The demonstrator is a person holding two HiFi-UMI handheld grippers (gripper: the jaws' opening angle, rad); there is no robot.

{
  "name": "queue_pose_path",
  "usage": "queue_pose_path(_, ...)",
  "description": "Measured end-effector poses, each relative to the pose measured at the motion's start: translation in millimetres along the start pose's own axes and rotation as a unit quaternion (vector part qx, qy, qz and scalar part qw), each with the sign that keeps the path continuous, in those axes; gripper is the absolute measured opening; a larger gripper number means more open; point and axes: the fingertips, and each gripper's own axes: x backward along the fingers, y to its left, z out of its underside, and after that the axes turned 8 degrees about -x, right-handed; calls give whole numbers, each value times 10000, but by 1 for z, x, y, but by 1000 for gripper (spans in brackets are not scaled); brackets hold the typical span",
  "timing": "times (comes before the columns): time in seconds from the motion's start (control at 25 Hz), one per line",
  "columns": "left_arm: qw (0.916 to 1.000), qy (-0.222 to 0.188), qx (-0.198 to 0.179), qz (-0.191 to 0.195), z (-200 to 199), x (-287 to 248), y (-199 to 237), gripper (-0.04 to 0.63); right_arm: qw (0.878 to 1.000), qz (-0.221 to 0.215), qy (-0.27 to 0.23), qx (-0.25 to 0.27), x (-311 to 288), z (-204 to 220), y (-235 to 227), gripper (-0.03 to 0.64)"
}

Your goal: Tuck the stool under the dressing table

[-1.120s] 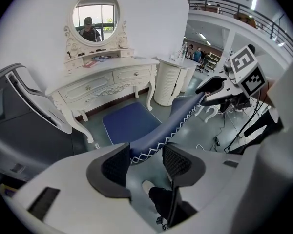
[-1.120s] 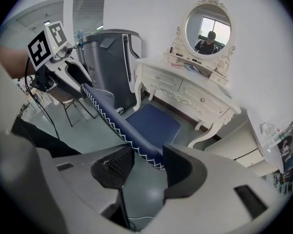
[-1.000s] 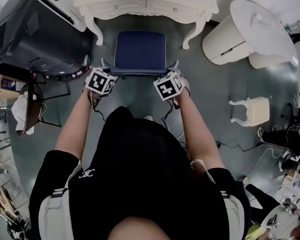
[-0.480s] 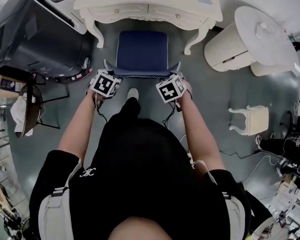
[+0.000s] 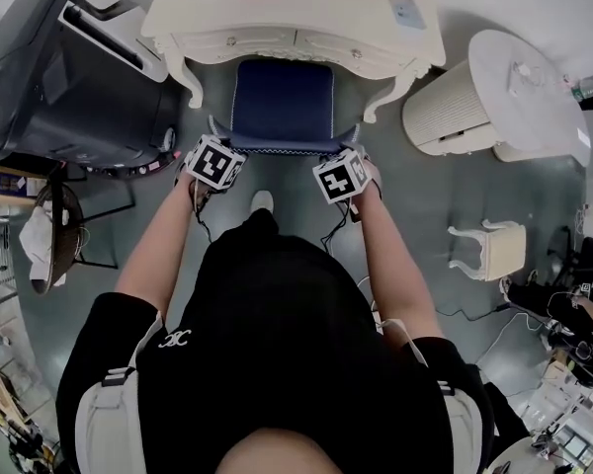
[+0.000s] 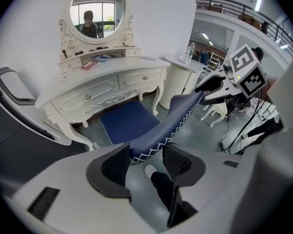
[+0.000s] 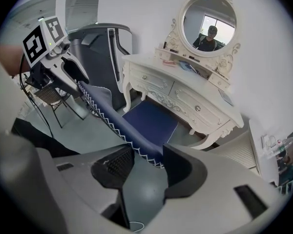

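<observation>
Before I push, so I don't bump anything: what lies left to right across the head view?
Bulky dark unit → left tongs → blue stool → right tongs → ribbed white cabinet.

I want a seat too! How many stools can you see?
2. The blue stool is partway under the dressing table. A small cream stool stands alone at the right of the head view. More may be hidden out of view.

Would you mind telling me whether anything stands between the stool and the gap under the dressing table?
Nothing visible does. The stool sits lined up between the front legs of the dressing table, and the floor under it looks bare. The left gripper and right gripper are shut on its near edge.
</observation>
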Motion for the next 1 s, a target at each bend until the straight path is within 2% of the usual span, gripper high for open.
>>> queue_pose_path(0.28, 9998, -29, -112, 176, -26, -13, 37, 212, 9999, 49, 55, -129, -18, -34, -14, 189)
queue_pose_path(0.64, 9993, -118, -303, 162, -63, -32, 89, 212, 9988, 348, 72, -348, -44, -79, -38, 189)
queue_pose_path(1.0, 9992, -143, -283, 250, -92, -47, 113, 213, 9968, 593, 153, -517, -60, -107, -66, 190)
